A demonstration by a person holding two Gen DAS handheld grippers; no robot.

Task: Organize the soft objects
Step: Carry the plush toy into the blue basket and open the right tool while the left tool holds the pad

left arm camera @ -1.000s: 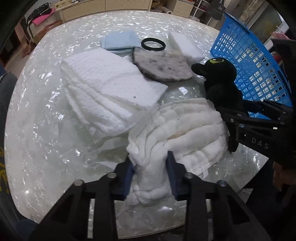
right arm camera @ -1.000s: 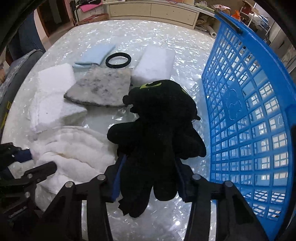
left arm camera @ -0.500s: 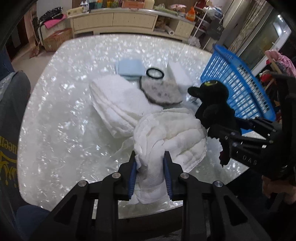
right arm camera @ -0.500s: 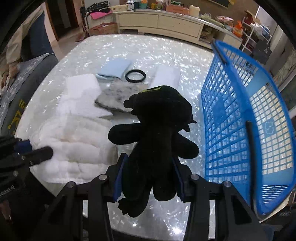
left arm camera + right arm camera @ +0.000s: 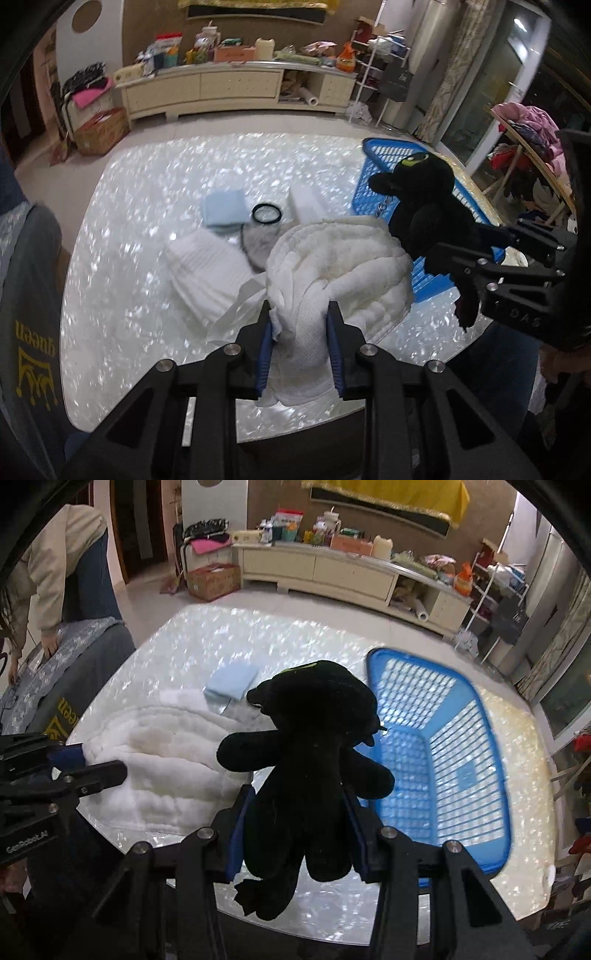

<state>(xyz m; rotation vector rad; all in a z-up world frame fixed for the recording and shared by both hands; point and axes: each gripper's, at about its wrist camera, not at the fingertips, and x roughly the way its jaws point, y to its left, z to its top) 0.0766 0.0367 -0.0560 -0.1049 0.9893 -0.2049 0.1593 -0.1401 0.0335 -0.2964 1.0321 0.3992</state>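
Observation:
My left gripper [image 5: 299,317] is shut on a bunched white towel [image 5: 343,266] and holds it high above the table; the towel also shows in the right wrist view [image 5: 162,760]. My right gripper [image 5: 297,805] is shut on a black plush toy [image 5: 314,746] and holds it up next to the towel, near the blue basket [image 5: 495,775]. The toy [image 5: 428,206] and the basket [image 5: 373,177] also show in the left wrist view.
On the pearly table [image 5: 147,192] lie a folded white towel [image 5: 207,273], a grey round pad [image 5: 255,247], a black ring [image 5: 266,213], a light blue cloth [image 5: 223,211] and a white block [image 5: 308,201]. A grey chair back [image 5: 29,295] stands at left.
Both grippers have risen well above the table, lifting the white towel and the black plush toy with them. The table and basket now look farther away.

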